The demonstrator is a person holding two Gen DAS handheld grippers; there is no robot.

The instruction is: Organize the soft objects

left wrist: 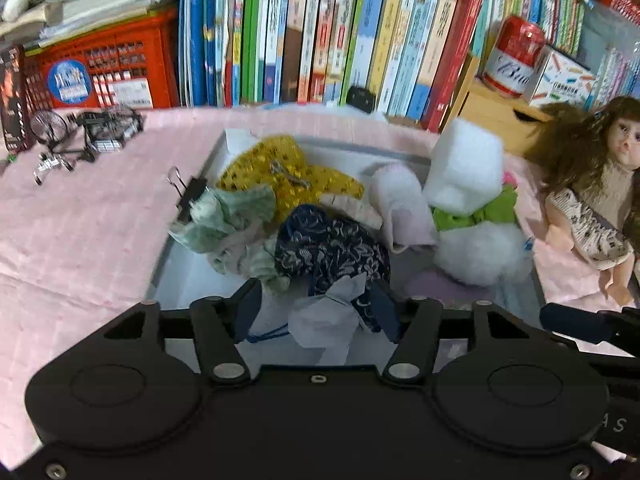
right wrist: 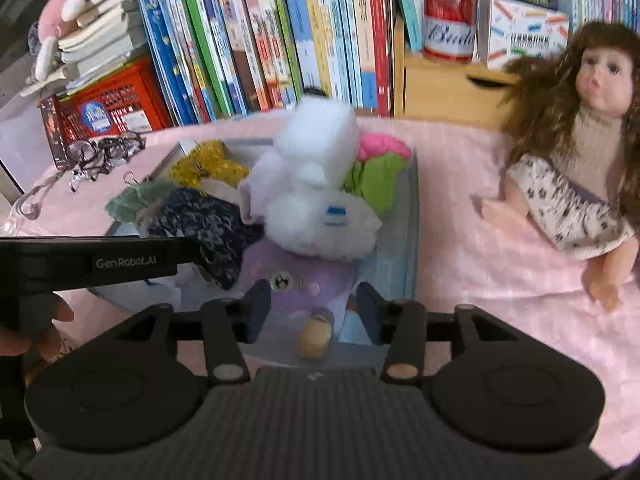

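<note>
Two tongs [left wrist: 316,304] [right wrist: 312,308] over cluttered tray [left wrist: 168,256]; doll [right wrist: 576,160] beside.

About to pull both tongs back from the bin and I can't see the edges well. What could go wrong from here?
1. The left tongs stand open around crumpled white tissue lying against the navy patterned cloth; closing may catch both.
2. The white foam block sits high on the pile and could topple out of the bin.
3. The right tongs hover over the purple plush close to the left tool; they could collide.
</note>
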